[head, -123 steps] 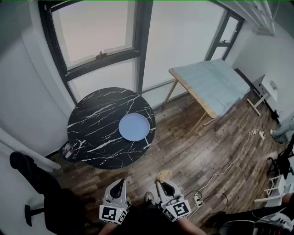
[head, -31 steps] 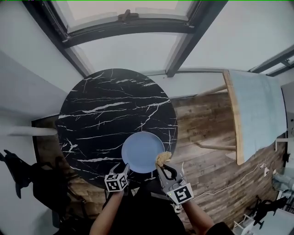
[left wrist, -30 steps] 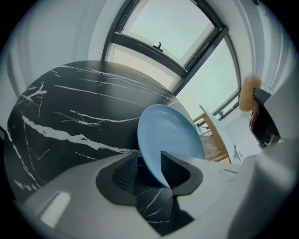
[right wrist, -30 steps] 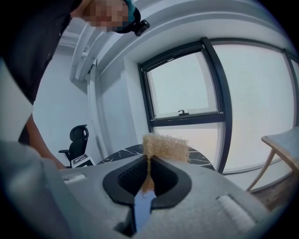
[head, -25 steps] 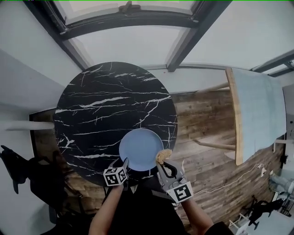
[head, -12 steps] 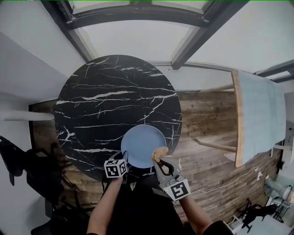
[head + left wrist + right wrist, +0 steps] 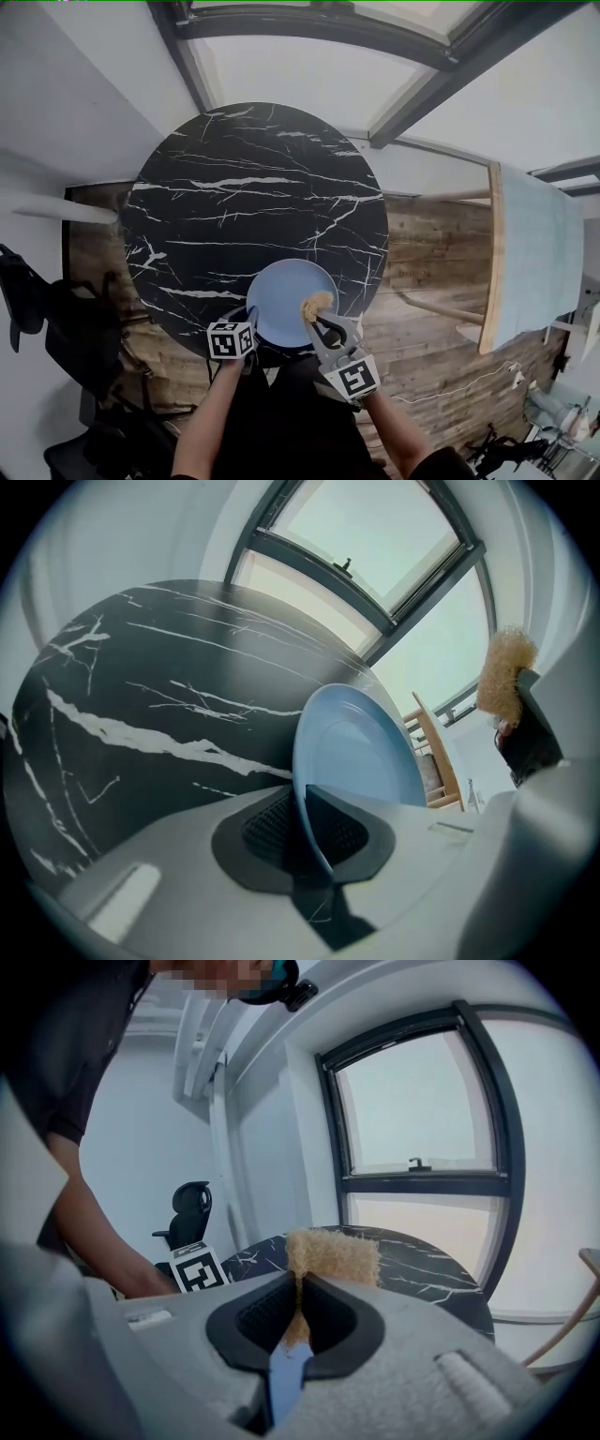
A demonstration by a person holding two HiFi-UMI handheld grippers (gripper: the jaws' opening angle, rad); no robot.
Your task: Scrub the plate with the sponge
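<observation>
While closing, pinching near rim of blue plate [image 7: 356,752] between left gripper [image 7: 307,829] pads. Clamped narrow on tan sponge [image 7: 333,1255] in right gripper [image 7: 298,1312], sponge over plate's right edge. Plate at near edge of black marble table [image 7: 244,206].

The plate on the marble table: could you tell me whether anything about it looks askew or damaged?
Nothing stands out. The plate sits whole near the table's front edge, its rim between the left gripper's closing jaws; the right gripper holds the sponge over it.
</observation>
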